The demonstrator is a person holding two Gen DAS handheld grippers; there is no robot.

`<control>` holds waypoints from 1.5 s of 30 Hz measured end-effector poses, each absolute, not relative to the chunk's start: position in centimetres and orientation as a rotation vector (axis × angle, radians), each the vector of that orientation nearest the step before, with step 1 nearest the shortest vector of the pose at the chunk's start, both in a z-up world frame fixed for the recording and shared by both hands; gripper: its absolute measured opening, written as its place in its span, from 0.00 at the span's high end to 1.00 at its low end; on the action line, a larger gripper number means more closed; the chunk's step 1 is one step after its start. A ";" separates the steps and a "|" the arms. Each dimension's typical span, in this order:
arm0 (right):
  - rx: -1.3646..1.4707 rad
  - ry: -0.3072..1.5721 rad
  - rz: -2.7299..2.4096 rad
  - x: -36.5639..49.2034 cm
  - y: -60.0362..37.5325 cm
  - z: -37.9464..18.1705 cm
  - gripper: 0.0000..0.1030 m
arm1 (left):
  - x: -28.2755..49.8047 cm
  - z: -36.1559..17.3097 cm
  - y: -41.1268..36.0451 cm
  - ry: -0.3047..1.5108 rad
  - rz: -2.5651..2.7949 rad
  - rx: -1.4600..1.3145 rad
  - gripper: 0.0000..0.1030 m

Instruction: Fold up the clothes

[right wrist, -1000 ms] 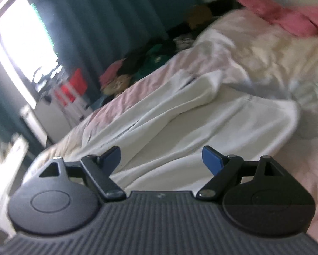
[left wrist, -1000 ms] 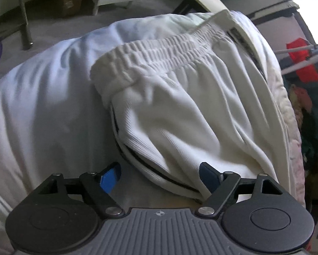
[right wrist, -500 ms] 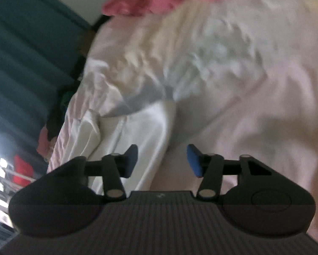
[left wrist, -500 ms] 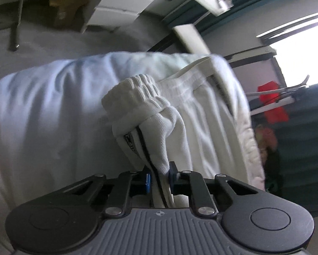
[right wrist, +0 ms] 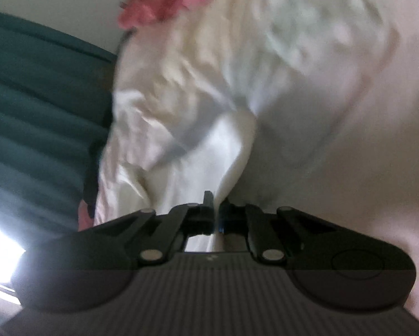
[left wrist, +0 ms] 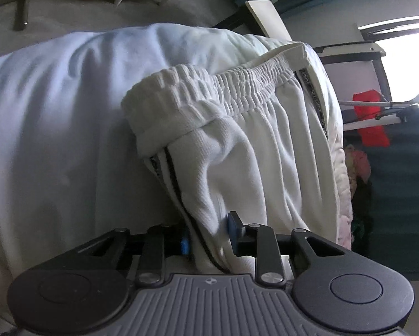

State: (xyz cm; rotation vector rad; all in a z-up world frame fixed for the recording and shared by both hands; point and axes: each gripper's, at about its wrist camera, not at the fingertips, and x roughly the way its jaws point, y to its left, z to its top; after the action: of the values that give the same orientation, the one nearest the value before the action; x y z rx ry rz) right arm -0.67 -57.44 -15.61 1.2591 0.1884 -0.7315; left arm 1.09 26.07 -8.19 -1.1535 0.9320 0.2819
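Pinching soft, floppy white knit trousers (left wrist: 265, 151) near the bed's (left wrist: 55, 126) edge: left gripper (left wrist: 208, 236) is clamping the striped side seam, right gripper (right wrist: 215, 217) is clamping a hem.

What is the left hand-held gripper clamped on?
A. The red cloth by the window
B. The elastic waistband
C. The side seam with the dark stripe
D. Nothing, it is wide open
C. The left hand-held gripper pinches the striped seam of the white pants, well below the waistband.

Window glare, dim foreground, right view motion-blurred.
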 end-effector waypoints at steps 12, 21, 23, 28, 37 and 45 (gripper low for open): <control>1.073 0.096 -0.738 -1.4 -57.1 -7.8 0.95 | 1.7 -2.7 28.8 0.756 0.070 -1.222 0.90; 0.859 0.148 -0.671 12.2 -57.0 -0.9 0.95 | 13.1 1.0 27.0 0.626 0.121 -1.171 0.90; 0.766 0.174 -0.673 17.2 -56.7 -0.5 0.95 | 17.2 1.1 26.5 0.600 0.124 -1.105 0.90; 0.558 0.249 -0.696 29.0 -56.3 -3.3 0.95 | 29.2 -1.5 24.5 0.649 0.217 -1.003 0.89; 0.421 0.450 -0.709 41.0 -57.0 -10.1 0.92 | 40.5 -6.2 22.5 0.796 0.365 -0.873 0.86; 0.677 0.369 -0.578 35.4 -57.4 -8.3 0.50 | 36.0 -5.0 22.8 0.743 0.239 -0.861 0.54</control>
State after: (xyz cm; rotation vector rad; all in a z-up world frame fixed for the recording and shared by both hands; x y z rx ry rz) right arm 35.38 -57.38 -8.32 0.6767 0.3691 -0.5782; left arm 36.01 22.77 -4.96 -0.8607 0.7428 0.2390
